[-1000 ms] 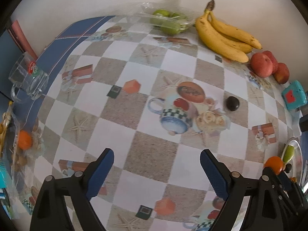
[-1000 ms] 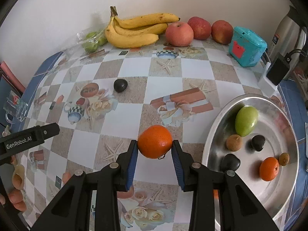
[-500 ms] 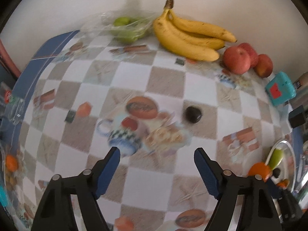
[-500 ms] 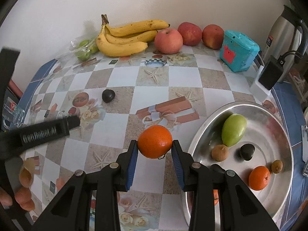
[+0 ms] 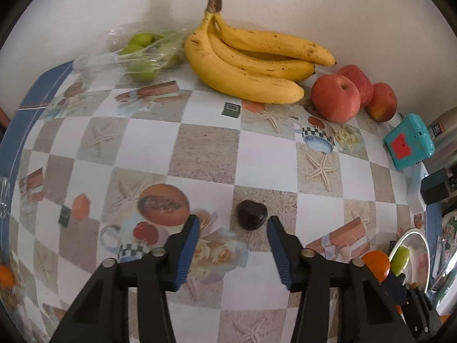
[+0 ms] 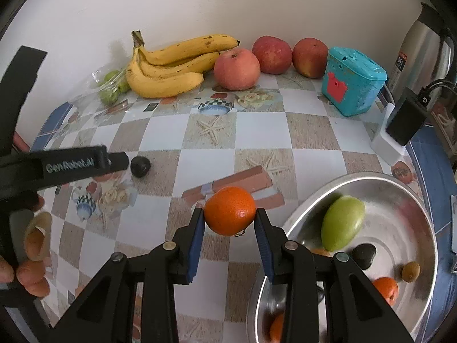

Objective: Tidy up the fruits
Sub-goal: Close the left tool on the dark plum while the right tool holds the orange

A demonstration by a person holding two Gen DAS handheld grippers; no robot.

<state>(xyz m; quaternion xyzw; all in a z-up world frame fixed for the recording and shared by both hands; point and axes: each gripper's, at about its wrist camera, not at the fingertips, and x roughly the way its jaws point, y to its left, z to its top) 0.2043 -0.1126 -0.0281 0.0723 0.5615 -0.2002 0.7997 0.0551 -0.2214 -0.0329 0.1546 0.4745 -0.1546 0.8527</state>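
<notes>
On the chequered tablecloth [image 5: 205, 154] | left gripper [image 5: 231, 223]: jaws just closing, not yet touching dark fruit [image 5: 252, 215] at its 12 o'clock | right gripper [image 6: 230, 218]: pinching tangerine [image 6: 230, 211], steel bowl [image 6: 411, 205] at 3 o'clock, several fruits in | remaining: bananas [image 6: 168, 71], apples [image 6: 237, 68], bagged green fruit [image 5: 141, 54]

White "GenRobot.AI" lettering on the side of the black left gripper [image 6: 125, 162], just left of the dark fruit [image 6: 140, 166]. Small label on the steel kettle [image 6: 422, 48], right of the teal box [image 6: 352, 81]: digits, maybe "24", rest too small to read. Red shape on the teal box carries no readable text.
</notes>
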